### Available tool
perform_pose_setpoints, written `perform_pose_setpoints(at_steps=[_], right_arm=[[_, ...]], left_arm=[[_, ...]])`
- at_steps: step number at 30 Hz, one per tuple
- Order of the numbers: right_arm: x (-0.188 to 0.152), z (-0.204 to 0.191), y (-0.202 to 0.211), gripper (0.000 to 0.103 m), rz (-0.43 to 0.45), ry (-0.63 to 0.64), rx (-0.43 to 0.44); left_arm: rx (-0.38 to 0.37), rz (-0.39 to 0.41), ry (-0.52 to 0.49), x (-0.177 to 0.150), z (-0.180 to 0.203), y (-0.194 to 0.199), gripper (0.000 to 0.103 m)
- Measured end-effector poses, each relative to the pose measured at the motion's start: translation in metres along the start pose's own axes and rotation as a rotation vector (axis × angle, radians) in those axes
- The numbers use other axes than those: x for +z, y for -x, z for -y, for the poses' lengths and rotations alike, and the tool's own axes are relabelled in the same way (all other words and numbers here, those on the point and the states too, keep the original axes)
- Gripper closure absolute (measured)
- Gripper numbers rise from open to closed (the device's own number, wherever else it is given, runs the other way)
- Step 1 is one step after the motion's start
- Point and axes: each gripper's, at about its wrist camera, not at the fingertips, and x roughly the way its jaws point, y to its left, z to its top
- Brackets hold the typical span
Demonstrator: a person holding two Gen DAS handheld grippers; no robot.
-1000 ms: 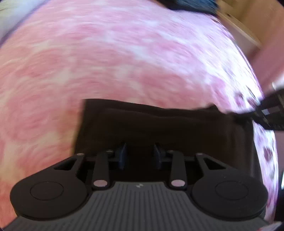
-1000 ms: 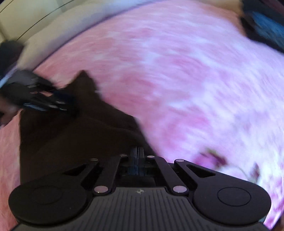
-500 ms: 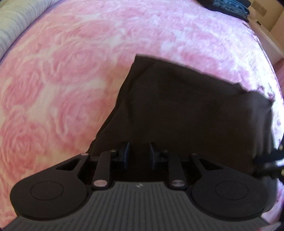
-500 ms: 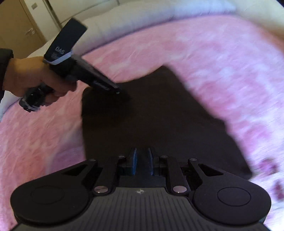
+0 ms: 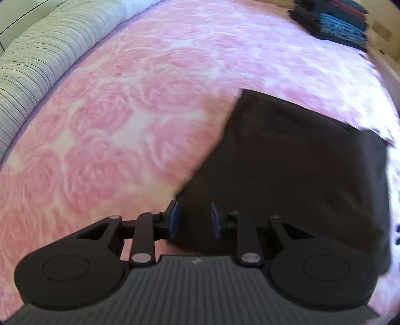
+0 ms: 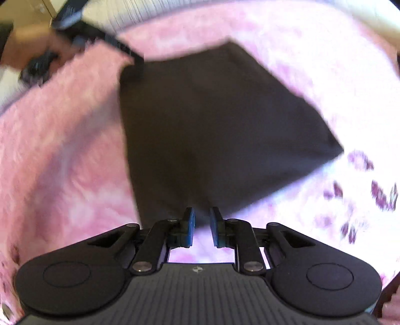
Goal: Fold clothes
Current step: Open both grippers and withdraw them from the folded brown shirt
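A dark brown garment [image 5: 295, 160] lies flat as a folded panel on the pink rose-patterned bedspread [image 5: 125, 112]. My left gripper [image 5: 195, 220] hangs over its near left corner. Its blue pads [image 5: 175, 220] stand apart and are opening a little; cloth shows in the gap, but the pads do not press on it. In the right wrist view the garment [image 6: 212, 125] fills the middle. My right gripper [image 6: 202, 228] is open just short of its near edge, with only bedspread between the pads. The left gripper [image 6: 137, 66], held by a hand [image 6: 27, 47], has its tip at the cloth's far left corner.
A stack of folded dark and blue clothes [image 5: 332, 22] sits at the far right of the bed. A grey striped bolster [image 5: 37, 55] runs along the bed's left side. Purple flower prints [image 6: 375, 190] mark the bedspread to the right of the garment.
A second ago the right gripper was shut on the cloth, which hung stretched between both grippers. Now the cloth lies flat, the right jaws have parted, and both grippers have drawn back over it.
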Motion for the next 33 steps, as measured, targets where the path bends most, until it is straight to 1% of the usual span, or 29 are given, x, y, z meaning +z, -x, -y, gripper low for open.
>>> perform_pose_setpoints(at_steps=[2, 4, 7, 8, 10, 12, 14, 15, 16, 17, 18, 19, 20, 22, 23, 24, 25, 26, 27, 29, 30, 31, 33], right_arm=[[0.01, -0.016, -0.004, 0.082, 0.029, 0.01, 0.036], [0.015, -0.029, -0.017, 0.083, 0.031, 0.015, 0.06], [0.007, -0.032, -0.044, 0.083, -0.037, -0.02, 0.05], [0.003, -0.031, -0.05, 0.084, -0.05, -0.029, 0.047], [-0.009, -0.03, -0.047, 0.084, -0.044, -0.015, 0.045], [-0.017, -0.034, -0.041, 0.084, -0.059, 0.038, 0.034], [-0.023, -0.032, -0.039, 0.084, -0.085, 0.028, 0.035], [-0.022, -0.029, -0.038, 0.084, -0.101, 0.012, 0.037], [-0.022, -0.027, -0.037, 0.084, -0.12, -0.002, 0.035], [-0.021, -0.026, -0.036, 0.084, -0.144, -0.011, 0.026], [-0.02, -0.024, -0.034, 0.081, -0.168, -0.02, 0.017], [-0.019, -0.022, -0.032, 0.074, -0.191, -0.028, 0.003], [-0.019, -0.021, -0.027, 0.071, -0.208, -0.038, -0.018], [-0.018, -0.016, -0.013, 0.071, -0.208, -0.055, -0.042], [-0.017, -0.015, -0.005, 0.069, -0.205, -0.056, -0.053], [-0.015, -0.015, 0.002, 0.066, -0.203, -0.056, -0.067], [-0.013, -0.014, 0.01, 0.057, -0.201, -0.061, -0.079], [-0.01, -0.014, 0.018, 0.047, -0.198, -0.073, -0.086], [-0.008, -0.013, 0.026, 0.044, -0.195, -0.086, -0.093], [-0.001, -0.014, 0.042, 0.033, -0.183, -0.125, -0.096], [0.002, -0.014, 0.05, 0.029, -0.175, -0.144, -0.099], [0.005, -0.016, 0.059, 0.023, -0.166, -0.158, -0.108], [0.01, -0.021, 0.074, 0.02, -0.151, -0.165, -0.13]], left_arm=[[-0.021, -0.01, 0.0, -0.014, 0.013, 0.001, 0.08], [-0.02, -0.031, -0.003, -0.022, 0.02, -0.011, 0.08], [0.025, -0.063, 0.016, -0.026, 0.012, -0.034, 0.079], [0.025, -0.064, 0.037, -0.025, 0.005, -0.038, 0.08], [0.023, -0.068, 0.074, -0.023, -0.008, -0.044, 0.079], [0.011, -0.082, 0.074, -0.02, -0.012, -0.044, 0.079], [0.031, -0.093, 0.038, -0.018, -0.008, -0.04, 0.08], [0.043, -0.101, 0.042, -0.019, -0.008, -0.039, 0.08], [0.063, -0.109, 0.045, -0.019, -0.008, -0.036, 0.08], [0.099, -0.122, 0.052, -0.019, -0.01, -0.033, 0.077], [0.124, -0.137, 0.063, -0.021, -0.014, -0.029, 0.077], [0.149, -0.151, 0.074, -0.022, -0.017, -0.026, 0.077], [0.169, -0.162, 0.079, -0.024, -0.02, -0.021, 0.079], [0.175, -0.164, 0.059, -0.027, -0.021, -0.001, 0.078], [0.179, -0.163, 0.047, -0.029, -0.021, 0.01, 0.076], [0.186, -0.155, 0.027, -0.03, -0.017, 0.022, 0.073], [0.19, -0.148, 0.013, -0.032, -0.014, 0.035, 0.071], [0.185, -0.142, 0.023, -0.033, -0.011, 0.047, 0.065], [0.179, -0.135, 0.052, -0.035, -0.01, 0.059, 0.059], [0.161, -0.118, 0.125, -0.039, -0.008, 0.082, 0.054], [0.153, -0.104, 0.149, -0.04, -0.006, 0.091, 0.052], [0.146, -0.091, 0.163, -0.042, -0.002, 0.099, 0.05], [0.131, -0.066, 0.187, -0.045, 0.007, 0.116, 0.036]])
